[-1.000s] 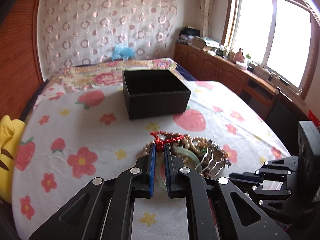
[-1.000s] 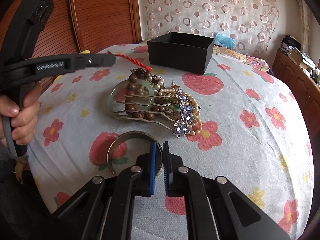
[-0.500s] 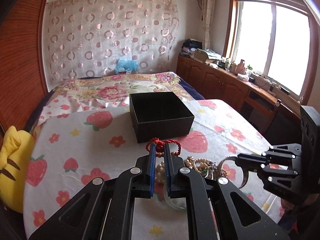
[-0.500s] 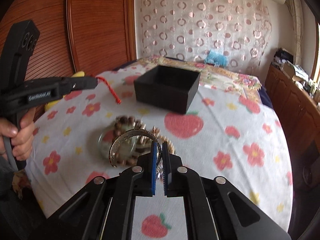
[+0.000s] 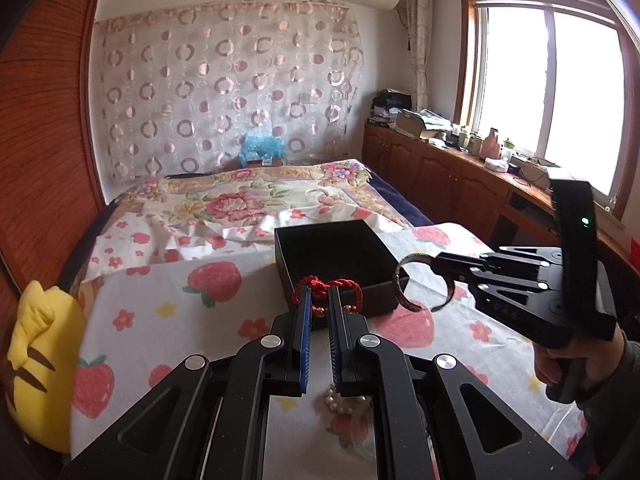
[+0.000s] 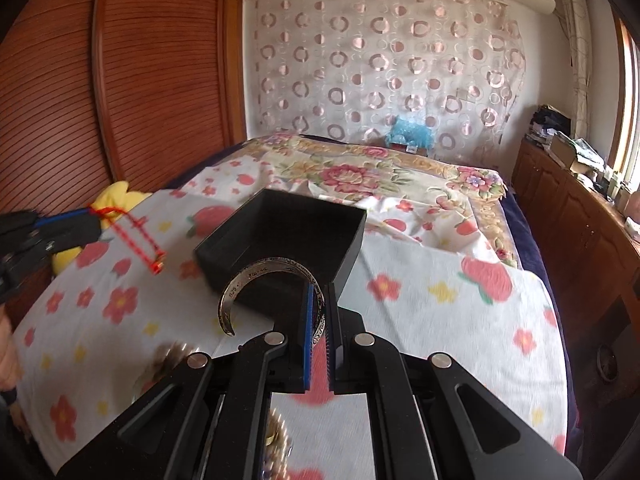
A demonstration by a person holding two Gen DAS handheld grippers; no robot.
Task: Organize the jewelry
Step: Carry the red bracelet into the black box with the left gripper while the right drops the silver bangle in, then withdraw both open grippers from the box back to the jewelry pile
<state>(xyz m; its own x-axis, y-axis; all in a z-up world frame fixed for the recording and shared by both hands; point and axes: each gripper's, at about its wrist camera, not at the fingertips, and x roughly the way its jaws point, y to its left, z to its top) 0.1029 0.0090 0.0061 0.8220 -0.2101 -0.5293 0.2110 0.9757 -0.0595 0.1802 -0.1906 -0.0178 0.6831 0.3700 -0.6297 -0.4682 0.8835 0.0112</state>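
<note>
An open black box [image 5: 338, 256] sits on the strawberry-print cloth; it also shows in the right wrist view [image 6: 288, 240]. My left gripper [image 5: 319, 300] is shut on a red cord bracelet [image 5: 326, 285], held in the air just short of the box's near wall; the cord also shows in the right wrist view [image 6: 136, 236]. My right gripper [image 6: 318, 308] is shut on a silver cuff bangle [image 6: 260, 280], held above the box's near right corner; the bangle also shows in the left wrist view [image 5: 424, 280]. A pearl strand [image 5: 340, 398] lies on the cloth below my left gripper.
A yellow plush toy [image 5: 38, 364] lies at the table's left edge. A bed with a floral cover [image 5: 248, 196] stands behind the table. Wooden cabinets [image 5: 452, 184] run along the right wall under the window. A blurred jewelry heap [image 6: 168, 360] lies below my right gripper.
Both grippers have risen off the jewelry heap and moved forward toward the black box, the left with the red cord bracelet, the right with the silver bangle.
</note>
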